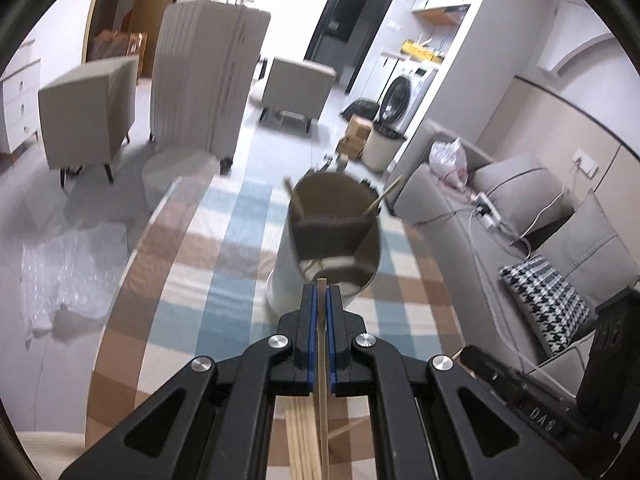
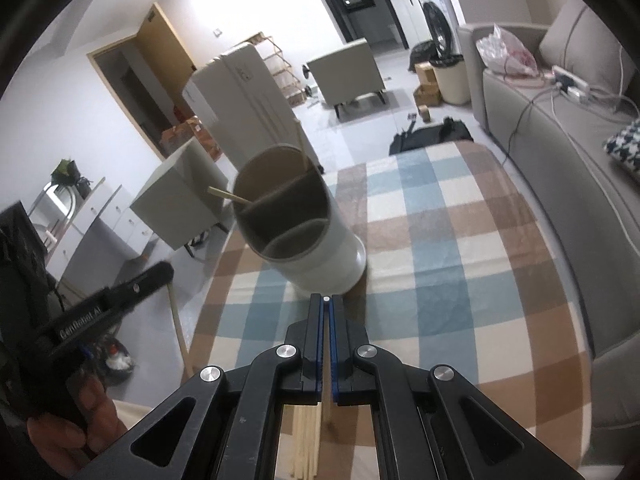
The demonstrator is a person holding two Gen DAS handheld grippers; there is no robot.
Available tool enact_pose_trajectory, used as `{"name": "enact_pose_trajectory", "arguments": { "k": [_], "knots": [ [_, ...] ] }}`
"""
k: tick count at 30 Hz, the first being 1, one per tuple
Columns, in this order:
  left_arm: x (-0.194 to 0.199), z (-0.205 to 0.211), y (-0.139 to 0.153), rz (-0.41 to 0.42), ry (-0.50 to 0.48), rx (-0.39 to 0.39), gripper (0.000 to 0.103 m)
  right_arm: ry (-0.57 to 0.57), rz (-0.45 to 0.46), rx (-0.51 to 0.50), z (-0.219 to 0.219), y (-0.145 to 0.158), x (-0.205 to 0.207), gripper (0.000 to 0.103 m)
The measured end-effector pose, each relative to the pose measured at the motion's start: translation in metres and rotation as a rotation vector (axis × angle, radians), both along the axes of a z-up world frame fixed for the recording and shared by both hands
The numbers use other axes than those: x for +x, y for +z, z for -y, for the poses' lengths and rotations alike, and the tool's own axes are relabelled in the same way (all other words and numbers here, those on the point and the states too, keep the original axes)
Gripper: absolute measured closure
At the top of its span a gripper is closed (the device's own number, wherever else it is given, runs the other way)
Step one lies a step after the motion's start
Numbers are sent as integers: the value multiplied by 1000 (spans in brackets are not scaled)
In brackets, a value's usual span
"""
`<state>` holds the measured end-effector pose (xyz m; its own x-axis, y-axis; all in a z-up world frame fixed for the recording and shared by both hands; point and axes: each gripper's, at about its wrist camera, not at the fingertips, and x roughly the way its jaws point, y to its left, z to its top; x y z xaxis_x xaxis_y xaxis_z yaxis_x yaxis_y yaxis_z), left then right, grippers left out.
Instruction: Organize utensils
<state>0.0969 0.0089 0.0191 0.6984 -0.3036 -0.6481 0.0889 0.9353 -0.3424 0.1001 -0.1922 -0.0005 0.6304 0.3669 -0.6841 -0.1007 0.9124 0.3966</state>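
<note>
A white cylindrical utensil holder (image 1: pixel 320 240) with brown inner dividers stands on the blue, brown and cream checked tablecloth (image 1: pixel 224 248), directly ahead of both grippers. Two thin wooden chopsticks (image 1: pixel 382 198) lean out of its far compartments.

The left gripper (image 1: pixel 321 292) has its blue-padded fingers nearly together, pinching one pale wooden chopstick (image 1: pixel 322 344) that points at the holder's near rim. The right gripper (image 2: pixel 326 305) is likewise closed down on a single chopstick (image 2: pixel 327 299). A bundle of loose chopsticks (image 2: pixel 306 440) lies on the cloth beneath them.

Around the table: a grey sofa (image 1: pixel 560 216) with a houndstooth cushion (image 1: pixel 548 300), beige armchairs (image 1: pixel 88 108), a white suitcase (image 1: pixel 208 76), and a washing machine (image 1: pixel 404 92).
</note>
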Motion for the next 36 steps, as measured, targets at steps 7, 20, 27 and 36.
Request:
{"name": "enact_pose_trajectory", "arguments": {
  "k": [7, 20, 27, 36],
  "knots": [
    [12, -1, 35, 129, 20, 11, 103, 4, 84, -2, -2, 28, -6, 103],
    [24, -19, 44, 186, 35, -7, 103, 91, -27, -28, 13, 11, 36, 100],
    [33, -39, 11, 96, 69, -13, 103, 541, -129, -367, -14, -49, 71, 69],
    [46, -55, 3, 63, 92, 16, 103, 946, -257, -602, -64, -139, 95, 67]
  ]
}}
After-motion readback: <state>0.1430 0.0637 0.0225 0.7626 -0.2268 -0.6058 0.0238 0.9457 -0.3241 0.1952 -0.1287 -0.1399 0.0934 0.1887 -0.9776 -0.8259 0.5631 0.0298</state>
